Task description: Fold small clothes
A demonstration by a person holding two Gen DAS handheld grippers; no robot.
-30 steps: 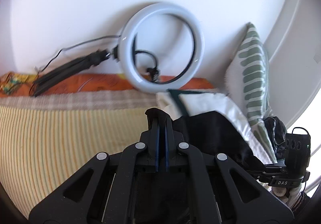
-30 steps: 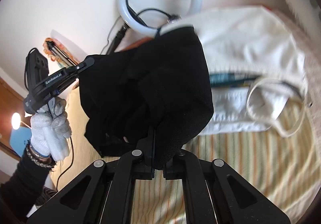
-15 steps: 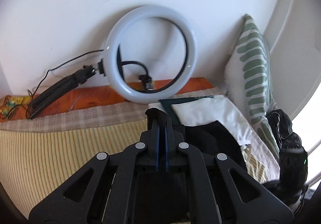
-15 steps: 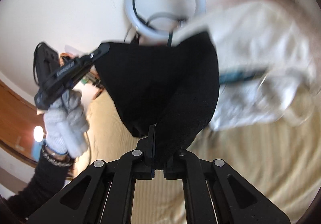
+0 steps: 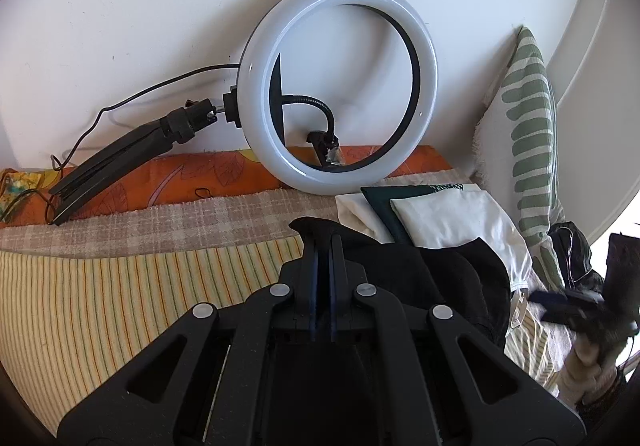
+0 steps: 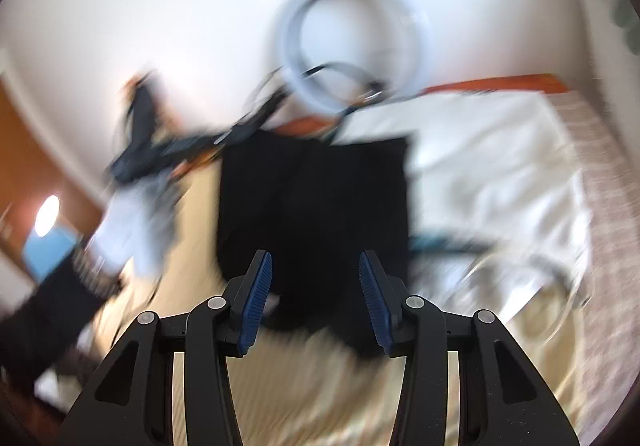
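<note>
A small black garment (image 6: 316, 214) hangs over the striped yellow bedcover (image 5: 120, 294). In the left wrist view my left gripper (image 5: 323, 234) is shut on one edge of it, and the black cloth (image 5: 452, 282) drapes to the right of the fingers. In the blurred right wrist view my right gripper (image 6: 316, 266) is open, its blue pads (image 6: 256, 302) spread on either side of the garment's lower part, holding nothing. The left gripper (image 6: 160, 154) shows as a blur at the garment's upper left corner.
A ring light (image 5: 340, 90) on a folded tripod leans on the white wall behind the bed. White and dark green folded clothes (image 5: 448, 218) lie at the right, beside a green-striped pillow (image 5: 528, 134). An orange patterned cloth (image 5: 160, 182) runs along the wall.
My right gripper has opened and let go of the black garment, which now hangs from the left gripper alone. The right wrist view is blurred by fast motion.
</note>
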